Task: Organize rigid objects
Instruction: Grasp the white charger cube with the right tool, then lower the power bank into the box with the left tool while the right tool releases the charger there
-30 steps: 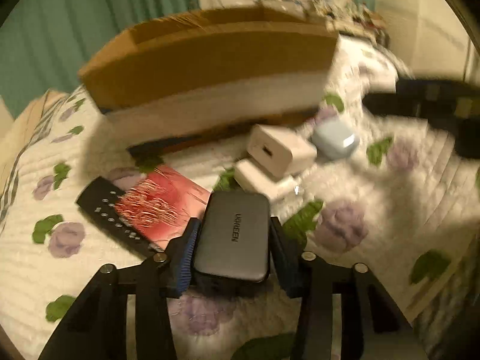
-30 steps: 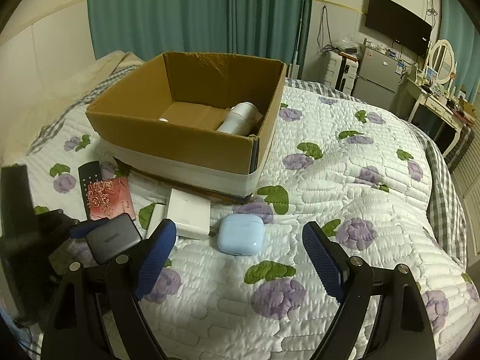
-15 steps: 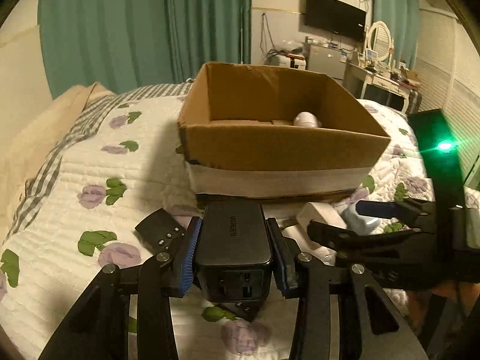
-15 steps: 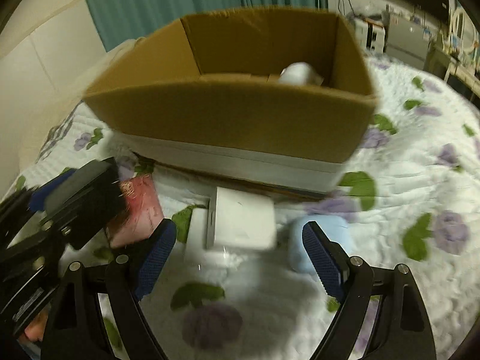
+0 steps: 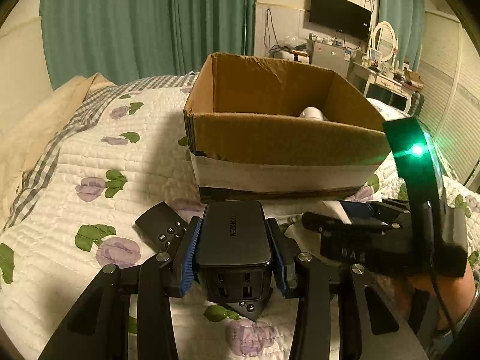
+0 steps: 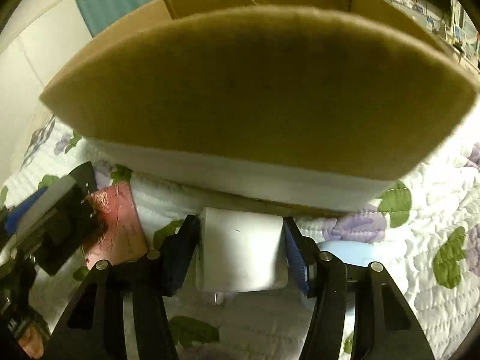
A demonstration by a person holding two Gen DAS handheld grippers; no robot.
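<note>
My left gripper (image 5: 234, 249) is shut on a black UGREEN charger (image 5: 232, 240) and holds it above the quilt, in front of the open cardboard box (image 5: 285, 141). A white cylinder (image 5: 312, 112) lies inside the box. My right gripper (image 6: 241, 252) has its jaws closed against a white charger block (image 6: 241, 252) lying on the quilt right below the box's front wall (image 6: 258, 90). The right gripper also shows in the left wrist view (image 5: 354, 225), low at the right. The left gripper with the black charger shows in the right wrist view (image 6: 57, 228).
A black remote (image 5: 163, 231) lies on the flowered quilt under my left gripper. A pink-red card (image 6: 115, 225) and a pale blue earbud case (image 6: 348, 249) lie beside the white block. Green curtains, a TV and a dresser stand behind the bed.
My left gripper lifted the black charger off the quilt and levelled toward the box. My right gripper moved down and forward, and its jaws closed around the white block.
</note>
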